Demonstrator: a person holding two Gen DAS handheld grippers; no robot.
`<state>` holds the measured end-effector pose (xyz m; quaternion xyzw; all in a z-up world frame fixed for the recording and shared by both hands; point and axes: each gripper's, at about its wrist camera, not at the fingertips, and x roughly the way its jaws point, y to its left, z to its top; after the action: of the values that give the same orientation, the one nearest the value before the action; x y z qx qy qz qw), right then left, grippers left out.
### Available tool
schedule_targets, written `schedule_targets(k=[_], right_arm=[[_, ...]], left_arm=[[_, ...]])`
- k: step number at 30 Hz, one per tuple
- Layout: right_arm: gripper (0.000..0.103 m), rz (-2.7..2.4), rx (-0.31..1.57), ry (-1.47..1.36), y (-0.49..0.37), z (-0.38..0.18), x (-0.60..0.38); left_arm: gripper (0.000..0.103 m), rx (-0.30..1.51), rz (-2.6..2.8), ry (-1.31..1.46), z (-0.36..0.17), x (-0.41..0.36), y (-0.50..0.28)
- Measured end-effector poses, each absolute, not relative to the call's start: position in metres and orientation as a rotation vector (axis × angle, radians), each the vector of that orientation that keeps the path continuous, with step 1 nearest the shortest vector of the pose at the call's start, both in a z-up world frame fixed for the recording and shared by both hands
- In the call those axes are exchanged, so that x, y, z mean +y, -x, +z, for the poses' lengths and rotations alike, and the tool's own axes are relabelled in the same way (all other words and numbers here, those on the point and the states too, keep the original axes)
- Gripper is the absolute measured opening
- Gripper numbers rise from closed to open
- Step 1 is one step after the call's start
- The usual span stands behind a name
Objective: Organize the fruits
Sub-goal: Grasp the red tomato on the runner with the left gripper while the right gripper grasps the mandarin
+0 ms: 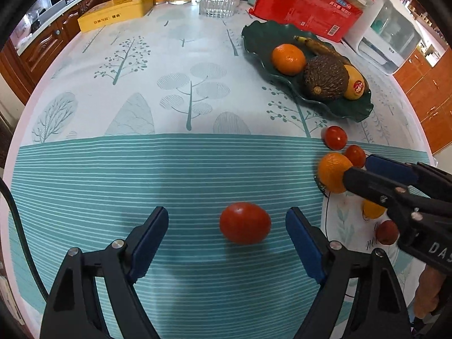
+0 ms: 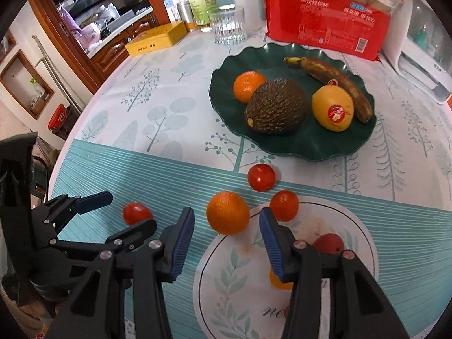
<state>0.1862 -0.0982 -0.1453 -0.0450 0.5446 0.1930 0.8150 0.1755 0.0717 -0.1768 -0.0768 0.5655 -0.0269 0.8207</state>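
My left gripper (image 1: pixel 227 226) is open with a red tomato (image 1: pixel 245 222) on the tablecloth between its fingers, untouched. My right gripper (image 2: pixel 227 223) is open around an orange tangerine (image 2: pixel 227 212) at the white plate's (image 2: pixel 223 279) rim; it also shows in the left wrist view (image 1: pixel 356 171). Two more tomatoes (image 2: pixel 261 177) (image 2: pixel 284 205) lie just beyond. A dark green leaf plate (image 2: pixel 308 144) holds a tangerine (image 2: pixel 247 85), an avocado (image 2: pixel 275 106), a yellow fruit with a sticker (image 2: pixel 332 108) and a brown banana (image 2: pixel 336 83).
The white plate also holds a red fruit (image 2: pixel 329 243) and an orange one (image 2: pixel 278 282), partly hidden by my right fingers. At the table's back stand a glass (image 2: pixel 229 26), a bottle (image 2: pixel 201 1), a yellow box (image 2: pixel 156 39), a red package (image 2: pixel 325 19) and a white appliance (image 2: pixel 423 56).
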Motion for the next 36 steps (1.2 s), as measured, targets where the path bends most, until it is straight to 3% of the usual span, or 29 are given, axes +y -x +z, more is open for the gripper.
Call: schedule_targets(k=[12,16,23,36], right_arm=[[0.048,0.412,1.207,0.123,-0.196,-0.17,-0.091],[0.039,0.419,1.227,0.116,-0.198,-0.177,-0.092],[0.038,0.424,1.216,0.13,-0.196,-0.176,-0.091],[0.037,0.46,1.211,0.103,-0.181,-0.167,-0.093]], left_arm=[[0.063,1.191,-0.051,0.162,-0.185,0.072,-0.179],[0.053,1.188,-0.069,0.179,-0.184,0.07,-0.179],[0.037,1.193,-0.092,0.196,-0.181,0.066,-0.171],[0.035,1.216,-0.096,0.234,-0.176,0.071,-0.155]])
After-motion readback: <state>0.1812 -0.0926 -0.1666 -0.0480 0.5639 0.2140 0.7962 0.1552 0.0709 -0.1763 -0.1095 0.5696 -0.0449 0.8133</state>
